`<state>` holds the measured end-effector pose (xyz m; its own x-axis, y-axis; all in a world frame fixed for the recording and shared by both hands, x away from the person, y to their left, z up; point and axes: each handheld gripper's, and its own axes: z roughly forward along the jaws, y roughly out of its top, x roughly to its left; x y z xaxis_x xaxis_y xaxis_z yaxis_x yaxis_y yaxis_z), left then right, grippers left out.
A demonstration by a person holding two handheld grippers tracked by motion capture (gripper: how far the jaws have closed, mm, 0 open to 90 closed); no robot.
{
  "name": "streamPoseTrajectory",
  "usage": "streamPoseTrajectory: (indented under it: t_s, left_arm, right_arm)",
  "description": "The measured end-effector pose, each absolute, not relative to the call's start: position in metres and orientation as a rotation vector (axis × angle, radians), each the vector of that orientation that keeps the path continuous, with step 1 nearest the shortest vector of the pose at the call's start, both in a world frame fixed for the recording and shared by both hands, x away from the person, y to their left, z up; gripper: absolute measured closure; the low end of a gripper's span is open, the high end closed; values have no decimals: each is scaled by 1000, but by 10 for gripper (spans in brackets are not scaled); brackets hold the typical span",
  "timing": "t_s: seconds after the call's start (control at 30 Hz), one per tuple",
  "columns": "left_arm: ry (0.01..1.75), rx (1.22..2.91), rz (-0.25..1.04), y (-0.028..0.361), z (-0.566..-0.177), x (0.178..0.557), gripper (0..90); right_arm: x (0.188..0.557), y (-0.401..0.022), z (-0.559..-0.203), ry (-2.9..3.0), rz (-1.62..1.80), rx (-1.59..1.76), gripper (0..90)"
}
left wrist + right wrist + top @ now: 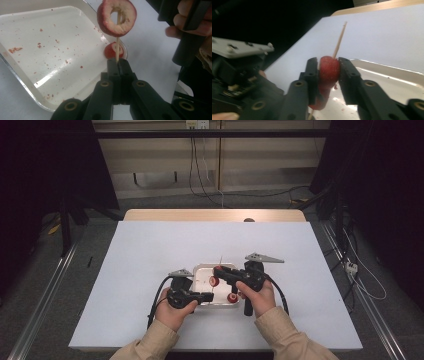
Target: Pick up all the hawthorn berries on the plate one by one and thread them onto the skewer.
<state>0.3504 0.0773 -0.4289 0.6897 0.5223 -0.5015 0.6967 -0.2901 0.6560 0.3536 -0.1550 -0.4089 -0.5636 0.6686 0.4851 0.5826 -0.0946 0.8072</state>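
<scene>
Left gripper, jaws clamped on skewer at your tray's 3 o'clock rim; right gripper straddles threaded fruit slice: threading step, so next slide it down gently.

Tan sleeves; black grippers, brass-ringed screws, grey three-cornered plates.

A lab (dark curtains, floor rails, loose cables).
</scene>
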Motion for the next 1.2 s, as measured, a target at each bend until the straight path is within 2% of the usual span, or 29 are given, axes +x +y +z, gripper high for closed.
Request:
streamPoseTrajectory:
  t_s: [0.07,0.2,0.37,0.57,0.8,1.2]
  left_arm:
    - [957,1964,-228,81,-429,352,900]
    - [962,1958,-195,88,-427,352,900]
    - [951,1953,-185,92,-424,353,900]
    - [934,1946,-172,95,-421,351,898]
    - [942,1935,-168,99,-421,353,898]
    - [938,1938,-161,99,-420,354,897]
  right_arm:
    - [353,-155,-410,2068,1773,1443,566]
    - [351,-165,-408,2051,1754,1420,487]
    - [350,-180,-410,2074,1657,1422,318]
    - [347,-188,-419,2127,1497,1400,191]
    - [342,-193,-426,2168,1418,1376,164]
    - [332,-201,-435,2205,1367,1351,206]
